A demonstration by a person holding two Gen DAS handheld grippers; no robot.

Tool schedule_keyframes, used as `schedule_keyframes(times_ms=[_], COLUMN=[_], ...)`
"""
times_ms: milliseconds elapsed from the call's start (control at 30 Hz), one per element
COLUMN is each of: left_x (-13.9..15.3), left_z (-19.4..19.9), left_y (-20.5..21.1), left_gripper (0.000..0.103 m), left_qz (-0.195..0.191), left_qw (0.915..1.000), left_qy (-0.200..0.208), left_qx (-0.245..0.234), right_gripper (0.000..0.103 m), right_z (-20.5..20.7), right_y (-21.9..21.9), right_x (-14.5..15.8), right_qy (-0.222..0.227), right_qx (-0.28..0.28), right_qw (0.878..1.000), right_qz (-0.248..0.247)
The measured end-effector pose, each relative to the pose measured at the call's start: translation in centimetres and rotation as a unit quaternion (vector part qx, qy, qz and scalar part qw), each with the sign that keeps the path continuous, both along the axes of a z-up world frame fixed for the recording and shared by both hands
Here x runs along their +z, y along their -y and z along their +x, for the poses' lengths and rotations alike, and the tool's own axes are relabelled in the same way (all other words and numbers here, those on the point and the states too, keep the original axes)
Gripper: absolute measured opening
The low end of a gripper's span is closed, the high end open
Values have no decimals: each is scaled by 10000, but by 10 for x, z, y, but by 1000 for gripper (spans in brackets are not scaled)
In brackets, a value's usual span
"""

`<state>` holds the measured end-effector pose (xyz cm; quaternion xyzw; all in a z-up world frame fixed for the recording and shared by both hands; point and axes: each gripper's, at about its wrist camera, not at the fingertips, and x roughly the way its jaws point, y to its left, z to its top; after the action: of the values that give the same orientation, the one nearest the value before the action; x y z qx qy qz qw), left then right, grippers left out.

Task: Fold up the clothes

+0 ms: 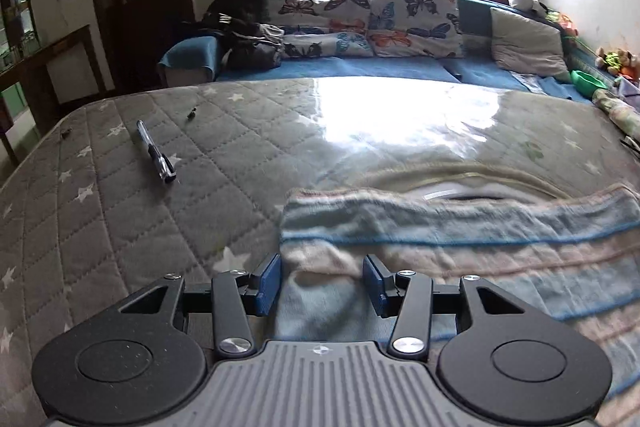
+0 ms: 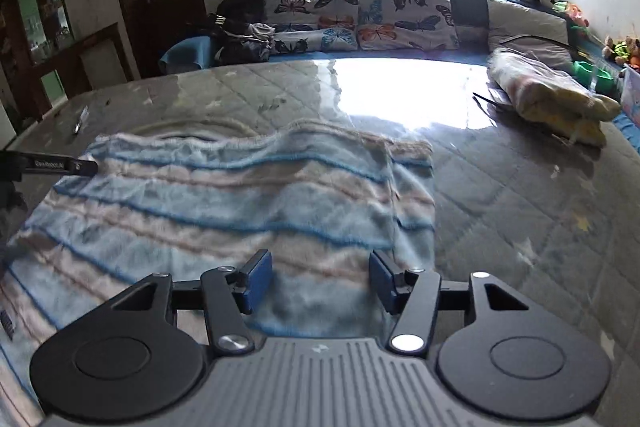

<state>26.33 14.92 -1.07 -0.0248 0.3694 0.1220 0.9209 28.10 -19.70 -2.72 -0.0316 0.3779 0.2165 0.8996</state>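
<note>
A fuzzy sweater with pale blue, pink and dark blue stripes (image 1: 460,239) lies flat on the quilted grey table (image 1: 120,227). My left gripper (image 1: 322,283) hovers over the sweater's left edge, its blue pads (image 1: 269,283) apart, with cloth lying between and below them, not pinched. In the right wrist view the same sweater (image 2: 224,195) spreads across the middle. My right gripper (image 2: 320,279) stands open over its near right part, pads apart above the fabric. A black finger of the left gripper (image 2: 76,165) shows at the sweater's far left edge.
A pen (image 1: 156,151) and small dark bits lie on the table's left part. A folded bundle in plastic (image 2: 552,95) sits at the far right. Behind the table is a blue sofa with butterfly pillows (image 1: 368,23). Glare from the window covers the table's far middle.
</note>
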Motion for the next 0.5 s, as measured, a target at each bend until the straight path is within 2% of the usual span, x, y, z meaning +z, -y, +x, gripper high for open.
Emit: schedule_keyframes(times_ms=[100, 167, 300, 367, 433, 500], left_x=[-2, -3, -5, -4, -4, -5], left_z=[8, 11, 14, 15, 17, 18], left_y=[2, 2, -1, -1, 1, 0], left_gripper=[50, 50, 53, 53, 53, 53], left_qz=[233, 345, 385, 394, 399, 394], left_qw=[9997, 9993, 9991, 9991, 9990, 9990], left_qy=[16, 38, 85, 76, 79, 77], left_qx=[48, 106, 156, 170, 205, 217], right_gripper=[55, 52, 42, 44, 50, 51], right_z=[18, 29, 45, 45, 47, 50], right_y=[-3, -3, 11, 9, 6, 1], right_x=[-2, -4, -4, -3, -4, -5], right_qy=[32, 72, -80, -52, -3, 6], right_qx=[-44, -195, -630, -574, -478, -405], right_qw=[10000, 9997, 9977, 9981, 9985, 9989], right_qz=[-40, -126, 233, 230, 253, 233])
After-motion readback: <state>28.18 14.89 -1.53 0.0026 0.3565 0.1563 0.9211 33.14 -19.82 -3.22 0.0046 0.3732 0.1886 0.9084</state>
